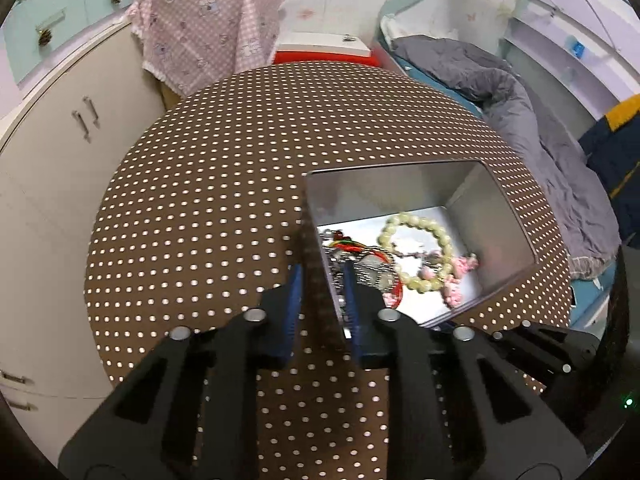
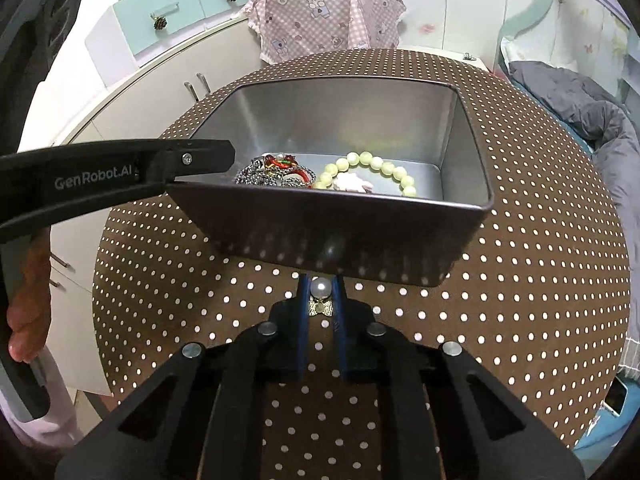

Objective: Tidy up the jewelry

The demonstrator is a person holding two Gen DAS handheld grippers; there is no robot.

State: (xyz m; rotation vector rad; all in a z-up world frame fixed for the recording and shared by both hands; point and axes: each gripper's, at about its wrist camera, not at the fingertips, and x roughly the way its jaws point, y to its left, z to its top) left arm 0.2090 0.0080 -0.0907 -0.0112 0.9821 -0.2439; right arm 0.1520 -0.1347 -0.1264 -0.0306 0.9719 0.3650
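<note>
A silver metal tin [image 1: 472, 196] [image 2: 344, 236] stands on a round brown polka-dot table [image 1: 208, 184] [image 2: 540, 240]. Inside lie a pale green bead bracelet [image 1: 416, 236] [image 2: 376, 164], pink charms [image 1: 464, 266] and a red and silver tangle of jewelry [image 1: 352, 252] [image 2: 276, 172]. My left gripper [image 1: 320, 276] is shut on the tin's left wall, one finger inside, one outside; it also shows in the right wrist view [image 2: 200, 156]. My right gripper [image 2: 320, 284] is shut on a pearl piece with a gold bow [image 2: 321, 290], just in front of the tin's near wall.
Cream cabinets [image 1: 60, 184] stand left of the table. A pink checked cloth [image 1: 208, 28] [image 2: 324, 16] drapes something behind it. A bed with a grey duvet [image 1: 520, 112] [image 2: 592, 120] lies on the right. A red and white box [image 1: 324, 50] sits beyond the far edge.
</note>
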